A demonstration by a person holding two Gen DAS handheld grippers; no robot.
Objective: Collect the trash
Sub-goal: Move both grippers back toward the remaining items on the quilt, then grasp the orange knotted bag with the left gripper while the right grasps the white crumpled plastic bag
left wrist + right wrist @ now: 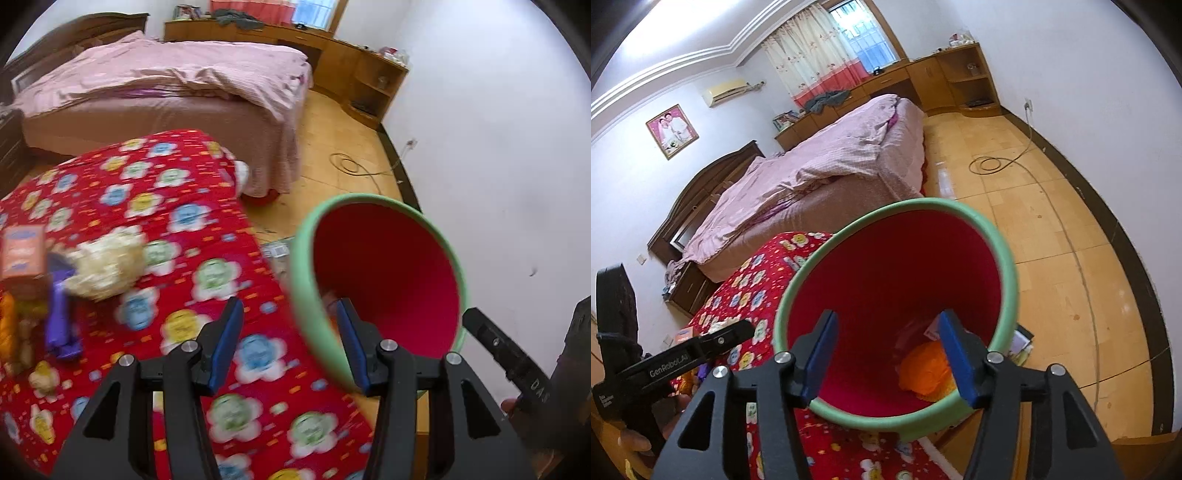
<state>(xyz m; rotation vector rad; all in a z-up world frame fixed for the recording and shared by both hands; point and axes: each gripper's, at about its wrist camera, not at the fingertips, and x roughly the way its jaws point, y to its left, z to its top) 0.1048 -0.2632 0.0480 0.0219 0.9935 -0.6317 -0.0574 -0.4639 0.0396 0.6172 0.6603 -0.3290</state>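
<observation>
A red bin with a green rim [384, 273] stands beside the red patterned table and also shows in the right wrist view [897, 291]. Orange trash [925, 369] lies in its bottom. My right gripper [886, 354] is open and empty just above the bin's mouth. My left gripper [290, 343] is open and empty over the table edge next to the bin. On the table to the left lie a crumpled white paper ball [107, 262], a purple wrapper [61, 317], an orange box [24, 254] and small scraps [42, 376].
The red flowered cloth [177, 206] covers the table. A bed with pink bedding [177, 81] stands behind it. A cable [988, 164] coils on the wooden floor. Wooden cabinets [960, 77] line the far wall. Papers [1021, 343] lie on the floor by the bin.
</observation>
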